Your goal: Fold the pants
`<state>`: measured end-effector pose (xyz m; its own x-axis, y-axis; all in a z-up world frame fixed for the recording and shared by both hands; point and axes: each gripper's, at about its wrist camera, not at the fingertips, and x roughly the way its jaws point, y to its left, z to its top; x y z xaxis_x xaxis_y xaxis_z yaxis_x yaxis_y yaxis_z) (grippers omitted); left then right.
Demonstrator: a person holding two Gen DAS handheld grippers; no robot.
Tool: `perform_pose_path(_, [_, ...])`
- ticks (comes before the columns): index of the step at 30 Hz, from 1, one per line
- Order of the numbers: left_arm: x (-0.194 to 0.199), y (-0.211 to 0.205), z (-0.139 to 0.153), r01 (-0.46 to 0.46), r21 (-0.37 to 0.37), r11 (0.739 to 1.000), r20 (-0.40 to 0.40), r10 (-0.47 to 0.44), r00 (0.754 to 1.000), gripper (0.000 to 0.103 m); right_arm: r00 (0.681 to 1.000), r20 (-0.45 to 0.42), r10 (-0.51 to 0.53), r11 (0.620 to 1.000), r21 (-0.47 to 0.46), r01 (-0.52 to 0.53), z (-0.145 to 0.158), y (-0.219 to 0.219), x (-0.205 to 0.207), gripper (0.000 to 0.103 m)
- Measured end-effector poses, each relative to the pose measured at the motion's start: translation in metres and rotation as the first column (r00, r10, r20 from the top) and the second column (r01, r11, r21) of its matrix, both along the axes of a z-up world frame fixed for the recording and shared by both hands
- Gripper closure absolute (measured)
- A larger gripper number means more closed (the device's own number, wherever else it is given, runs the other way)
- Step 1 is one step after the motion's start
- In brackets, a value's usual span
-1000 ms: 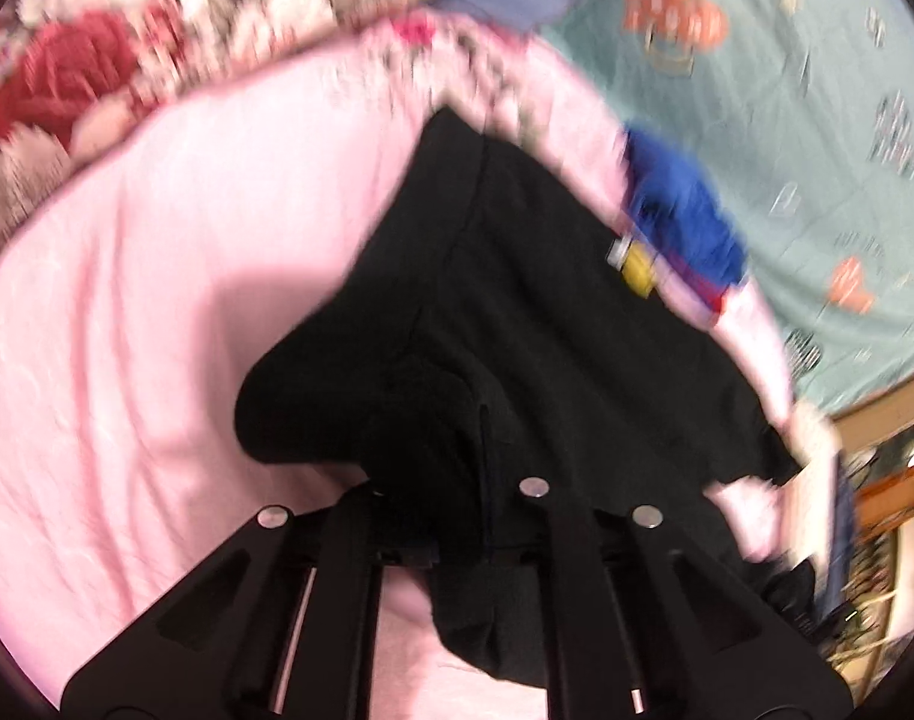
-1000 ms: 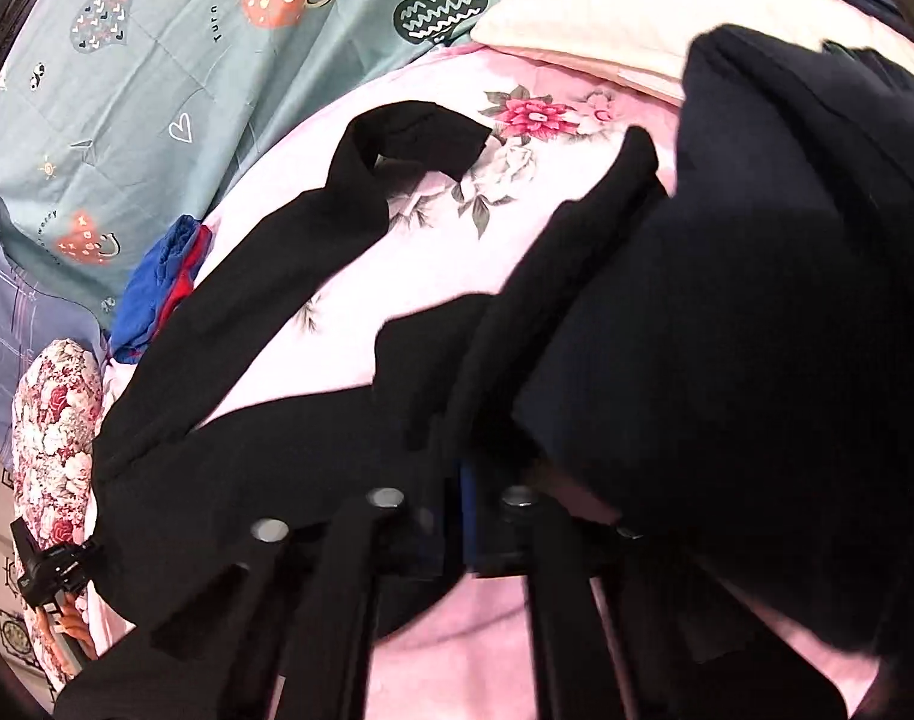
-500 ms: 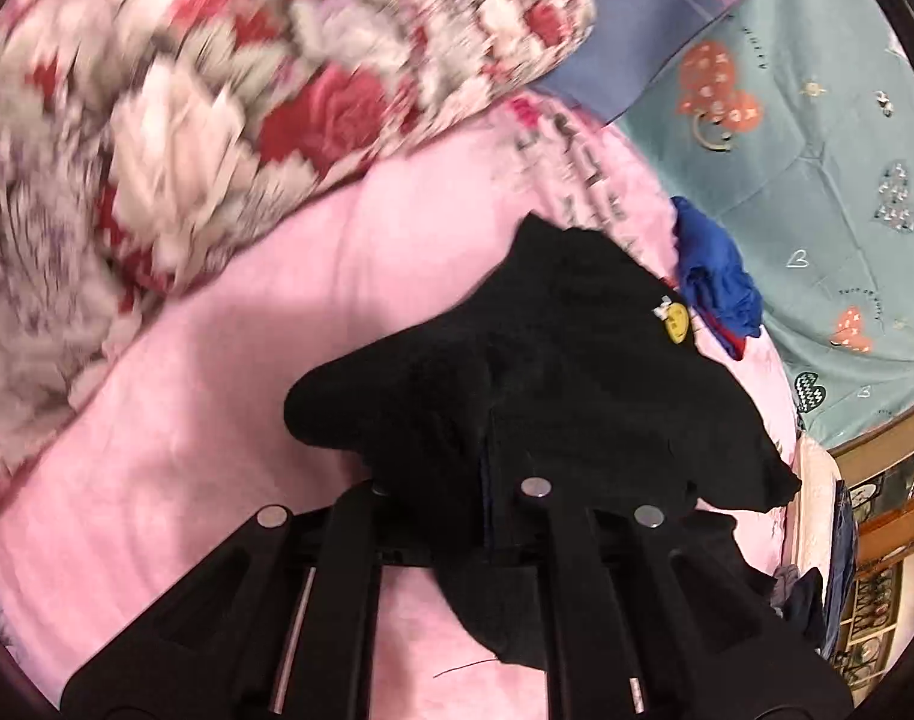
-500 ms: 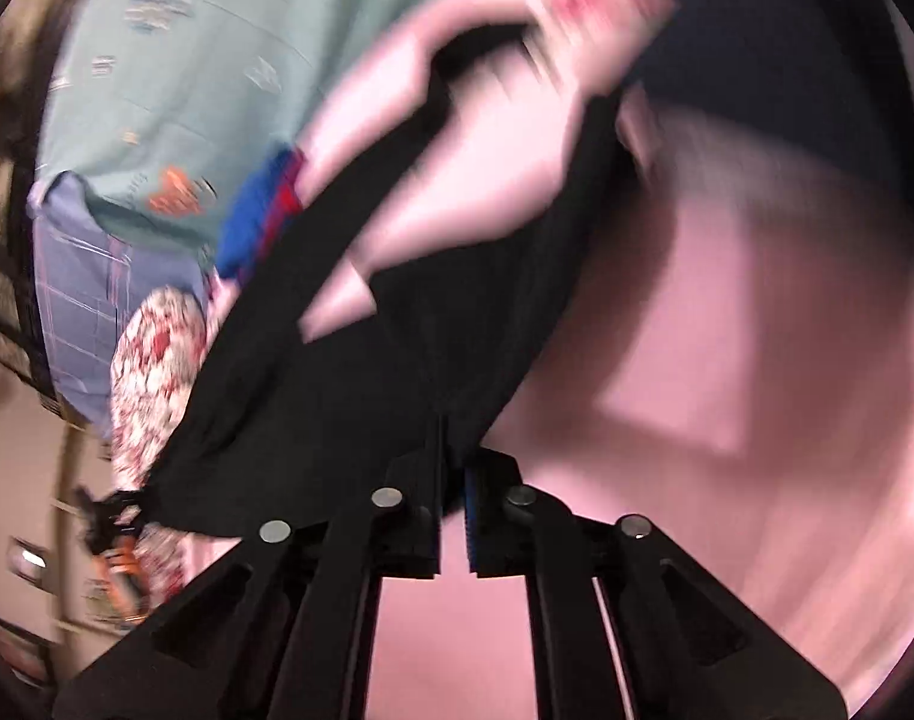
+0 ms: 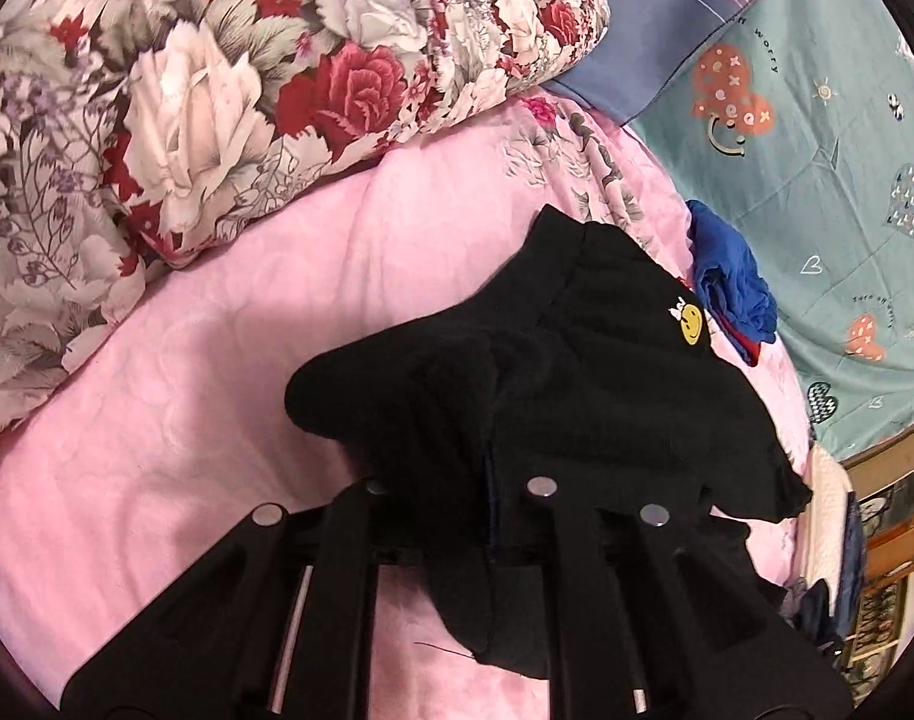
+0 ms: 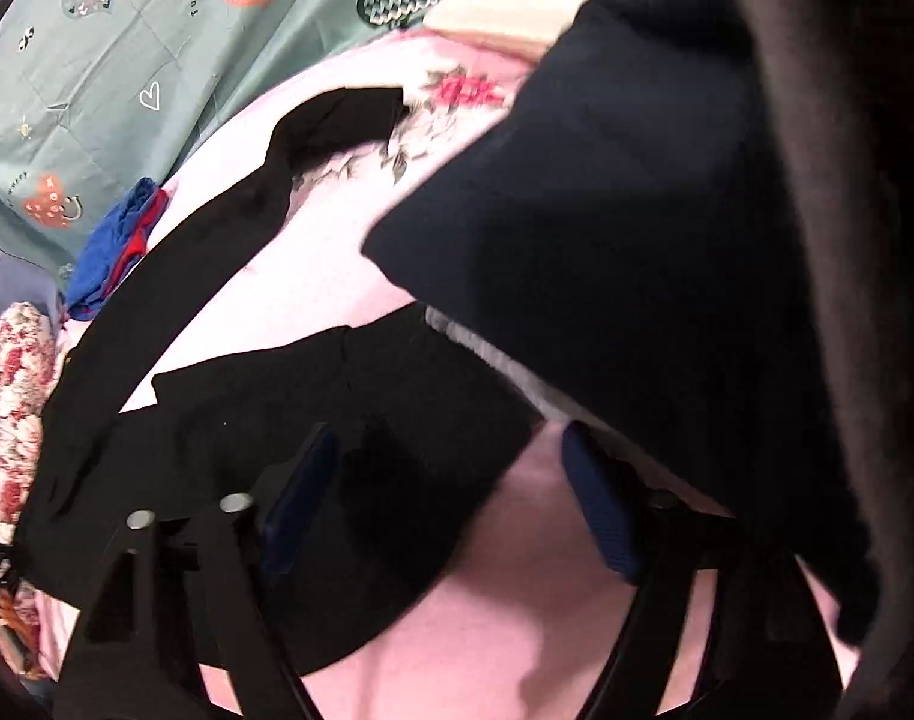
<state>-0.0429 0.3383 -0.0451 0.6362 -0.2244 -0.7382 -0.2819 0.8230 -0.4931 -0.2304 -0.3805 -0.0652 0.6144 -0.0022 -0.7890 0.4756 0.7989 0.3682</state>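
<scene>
The black pants (image 5: pixel 607 372) lie bunched on the pink bed sheet (image 5: pixel 216 360), with a small yellow smiley patch (image 5: pixel 691 318) near the waistband. My left gripper (image 5: pixel 490 480) is shut on a fold of the pants, which drape over its fingers. In the right wrist view the pants (image 6: pixel 348 420) spread across the sheet, one leg (image 6: pixel 228 240) reaching to the far side. My right gripper (image 6: pixel 450 450) is open just above the fabric, its blue pads (image 6: pixel 601 510) wide apart and holding nothing.
A floral quilt (image 5: pixel 216 90) is piled at the left. A blue and red garment (image 5: pixel 733 288) lies beyond the pants by a teal sheet (image 5: pixel 817 120). A dark garment or sleeve (image 6: pixel 637 210) hangs close over the right gripper.
My right gripper has opened and let go of the pants, which now lie on the sheet. My left gripper stays shut on the pants and has hardly moved in the last half second.
</scene>
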Motion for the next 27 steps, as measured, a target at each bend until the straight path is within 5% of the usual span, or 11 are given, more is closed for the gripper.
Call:
perform_pose_path(2, [-0.002,-0.001,0.005,-0.005,0.008,1.000,0.012,0.005,1.000,0.091,0.999,0.019,0.045,0.998,0.034,-0.046,0.002,0.000,0.005,0.094])
perform_pose_path(7, [-0.012,0.011,0.022,-0.018,-0.039,0.999,0.064,0.021,0.998,0.091,0.994,0.106,0.041,0.999,-0.003,-0.041,0.037,-0.003,-0.014,0.094])
perform_pose_path(11, [-0.001,-0.004,0.008,0.022,0.076,0.997,-0.015,-0.021,1.000,0.087,1.000,0.017,-0.004,0.997,-0.073,0.005,0.032,-0.009,-0.028,0.094])
perform_pose_path(13, [0.003,-0.010,-0.003,0.047,0.119,0.992,-0.057,-0.040,0.998,0.086,0.996,-0.084,-0.017,0.993,-0.116,0.008,0.016,-0.006,-0.026,0.090])
perform_pose_path(14, [0.003,-0.010,-0.005,0.058,0.125,0.990,-0.056,-0.052,0.997,0.086,0.991,-0.130,-0.024,0.989,-0.149,0.004,0.012,-0.003,-0.024,0.074])
perform_pose_path(17, [-0.007,-0.007,-0.001,0.111,0.082,0.990,-0.044,-0.108,0.993,0.073,0.987,-0.159,-0.018,0.979,-0.204,-0.016,0.021,0.009,-0.024,0.060])
perform_pose_path(18, [-0.011,-0.006,0.001,0.132,0.071,0.989,-0.055,-0.129,0.990,0.058,0.989,-0.146,0.005,0.979,-0.201,-0.034,0.032,0.018,-0.023,0.058])
perform_pose_path(19, [-0.014,-0.006,0.003,0.137,0.085,0.987,-0.068,-0.132,0.989,0.032,0.991,-0.132,0.029,0.977,-0.206,-0.056,0.041,0.025,-0.024,0.055])
perform_pose_path(21, [-0.034,-0.005,0.017,0.074,0.221,0.972,-0.047,-0.065,0.997,0.013,0.990,-0.094,0.105,0.960,-0.249,-0.125,0.067,0.045,-0.022,0.047])
perform_pose_path(23, [-0.046,-0.001,0.025,0.069,0.246,0.967,-0.023,-0.066,0.998,0.013,0.982,-0.039,0.185,0.935,-0.300,-0.188,0.088,0.059,-0.023,0.031])
perform_pose_path(27, [-0.052,0.016,0.047,-0.049,0.166,0.985,0.059,0.040,0.997,0.013,0.947,0.049,0.319,0.918,-0.263,-0.296,0.104,0.082,0.009,0.025])
